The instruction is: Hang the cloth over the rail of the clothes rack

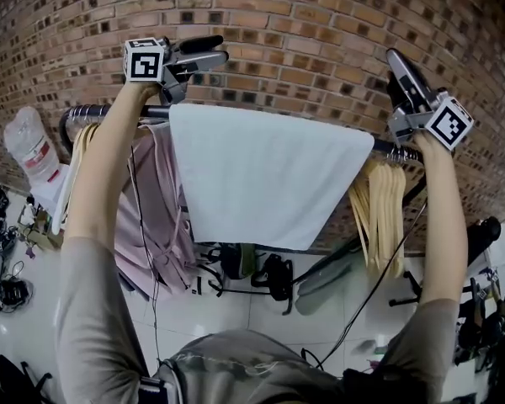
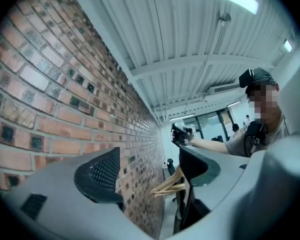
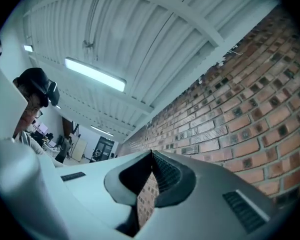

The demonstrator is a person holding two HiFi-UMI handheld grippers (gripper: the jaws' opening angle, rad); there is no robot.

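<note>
Cloth point(image 1: 265, 175) draped over the rail point(image 1: 101, 109) of the clothes rack, midway along it, hanging down on the near side. Left of the cloth, a garment point(image 1: 160, 217) hangs from the rail, with a first set of hangers point(image 1: 80, 154) beyond it at the rail's left end. Right of the cloth, a second set of hangers point(image 1: 379, 209) hangs near the right end. Brick wall point(image 1: 303, 40) behind the rack. Left gripper point(image 1: 223, 49) above the cloth's upper left corner, right gripper point(image 1: 396, 57) above the rail's right end.
</note>
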